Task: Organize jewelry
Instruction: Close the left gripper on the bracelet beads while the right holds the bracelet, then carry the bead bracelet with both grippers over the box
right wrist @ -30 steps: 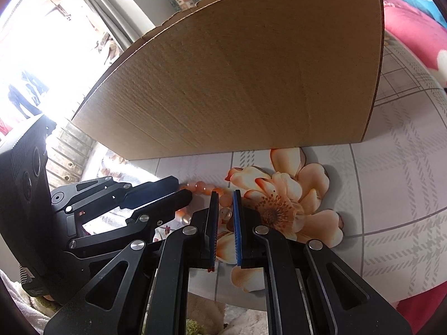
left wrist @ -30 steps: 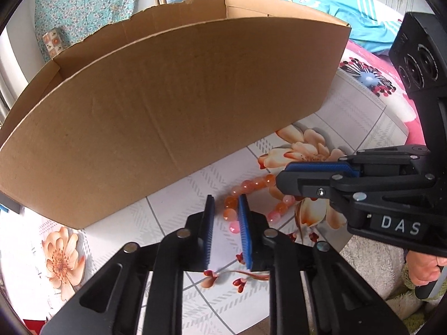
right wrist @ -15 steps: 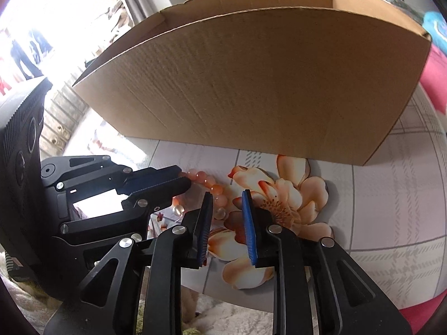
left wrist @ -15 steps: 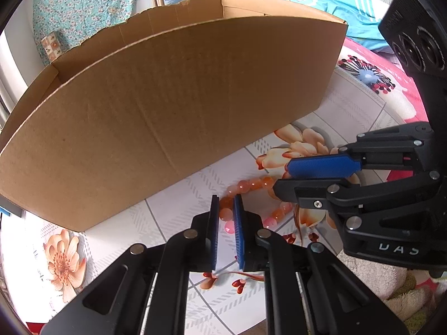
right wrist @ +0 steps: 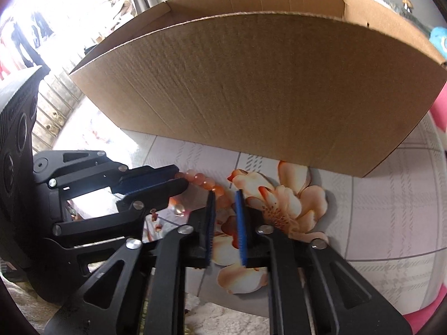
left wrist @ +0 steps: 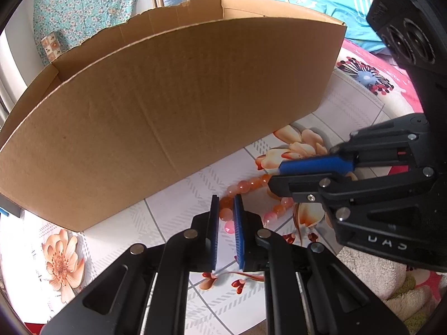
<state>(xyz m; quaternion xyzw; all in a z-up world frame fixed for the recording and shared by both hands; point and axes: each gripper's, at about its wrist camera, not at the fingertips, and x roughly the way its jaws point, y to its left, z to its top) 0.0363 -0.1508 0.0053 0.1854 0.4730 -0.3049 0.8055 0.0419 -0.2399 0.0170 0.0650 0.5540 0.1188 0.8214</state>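
Since the earlier frames the left claw [left wrist: 226,220] has narrowed from a wide gap to a tight one, and the right claw [right wrist: 225,217] has widened from a nearly closed gap to a clear one.

Left claw: the blue pads stand close on either side of one orange bead of the bracelet [left wrist: 252,195]. The bead sits between them, so the claw is clenched on the bracelet. Contact of both pads with the bead cannot be confirmed from this view.

Right claw: released. The pads stand apart with a clear gap, and a few beads of the bracelet [right wrist: 208,184] lie at the tip of its left pad. In the left wrist view the right claw [left wrist: 282,177] enters from the right, low over the far part of the bead loop.

Bracelet: a loop of round orange and pink beads lying on the table [left wrist: 178,203], between the two claws and in front of the box.

Table: covered by a pale checked cloth printed with peach flowers [right wrist: 282,203].

Box: a large open cardboard box [left wrist: 178,106] stands on the table just behind the bracelet. Its near wall fills most of both views. The inside is hidden.

Behind the box: a turquoise floral cloth [left wrist: 83,2] hangs on the wall.
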